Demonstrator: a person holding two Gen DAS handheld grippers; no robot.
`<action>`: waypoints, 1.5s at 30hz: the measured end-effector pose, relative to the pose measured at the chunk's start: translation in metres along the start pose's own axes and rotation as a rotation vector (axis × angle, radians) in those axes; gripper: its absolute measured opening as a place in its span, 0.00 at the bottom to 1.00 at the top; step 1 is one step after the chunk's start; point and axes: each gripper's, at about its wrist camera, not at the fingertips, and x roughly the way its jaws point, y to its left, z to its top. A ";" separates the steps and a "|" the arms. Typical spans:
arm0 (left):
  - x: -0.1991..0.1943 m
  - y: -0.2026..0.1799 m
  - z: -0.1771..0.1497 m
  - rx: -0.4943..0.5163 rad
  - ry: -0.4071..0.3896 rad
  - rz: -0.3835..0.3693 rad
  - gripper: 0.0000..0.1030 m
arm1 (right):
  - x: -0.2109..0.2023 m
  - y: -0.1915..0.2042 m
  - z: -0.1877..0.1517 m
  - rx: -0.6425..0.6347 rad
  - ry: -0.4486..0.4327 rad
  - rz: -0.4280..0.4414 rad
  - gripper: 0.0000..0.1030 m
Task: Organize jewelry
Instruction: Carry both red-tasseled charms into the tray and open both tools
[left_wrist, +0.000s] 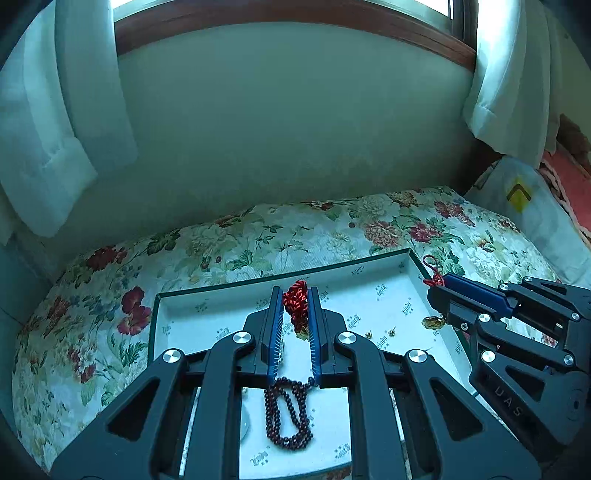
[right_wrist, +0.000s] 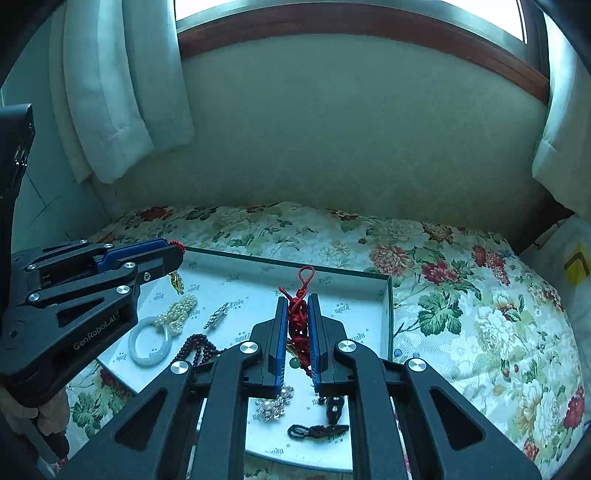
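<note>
A floral bedspread (left_wrist: 258, 236) is spread over the bed, printed with red and cream blossoms and green leaves. Behind the bed's far edge a pale green wall (left_wrist: 288, 122) is seen, topped by a brown wooden window sill (right_wrist: 351, 26). White curtains (right_wrist: 110, 96) are hung at both sides of the window. A white pillow (left_wrist: 524, 206) with a yellow mark is propped at the bed's right edge.

Left tongs (left_wrist: 295, 325) pinch a red knotted cord (left_wrist: 296, 302) — over the tray (left_wrist: 207, 306).
</note>
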 end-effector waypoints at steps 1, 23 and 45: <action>0.008 -0.002 0.001 0.001 0.006 0.003 0.13 | 0.005 -0.001 0.002 -0.002 0.004 -0.002 0.10; 0.122 -0.008 -0.008 0.021 0.195 0.054 0.13 | 0.103 -0.026 -0.005 -0.014 0.187 -0.009 0.10; 0.135 -0.011 -0.008 0.001 0.241 0.036 0.27 | 0.115 -0.028 -0.005 -0.013 0.212 -0.011 0.11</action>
